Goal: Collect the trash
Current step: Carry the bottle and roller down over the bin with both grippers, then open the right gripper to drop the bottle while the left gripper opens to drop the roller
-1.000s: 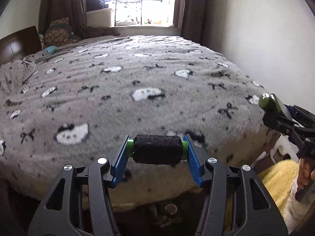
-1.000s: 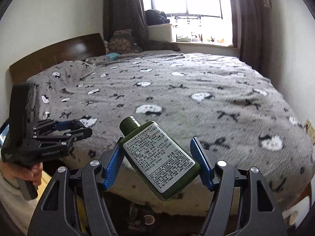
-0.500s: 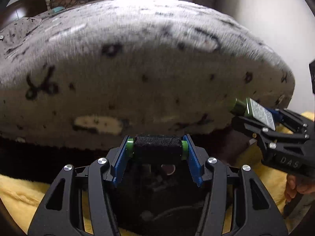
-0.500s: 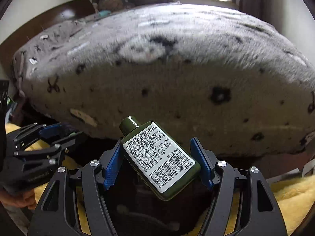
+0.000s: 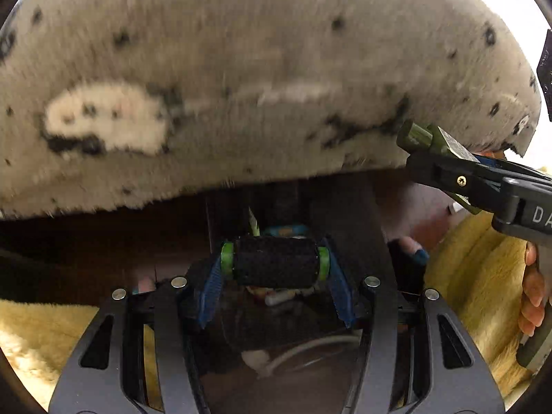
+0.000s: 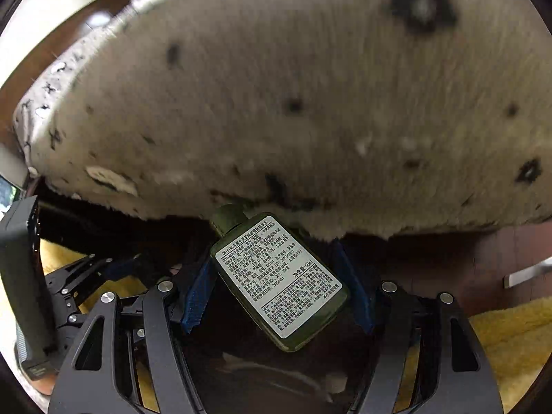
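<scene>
Blue-padded fingers of the left gripper [image 5: 275,264] clamp a black spool with green end caps [image 5: 275,262] at lower centre of the left wrist view. Below and behind it sits a dark bin [image 5: 276,338] with scraps inside, blurred. The right gripper [image 6: 279,284] pinches a dark green bottle [image 6: 281,286] with a white printed label, tilted, its cap toward the upper left, at lower centre of the right wrist view. A grey fleece blanket [image 5: 241,69] with black and white marks fills the upper frame, and yellow plush fabric [image 5: 483,269] lies at the lower sides.
</scene>
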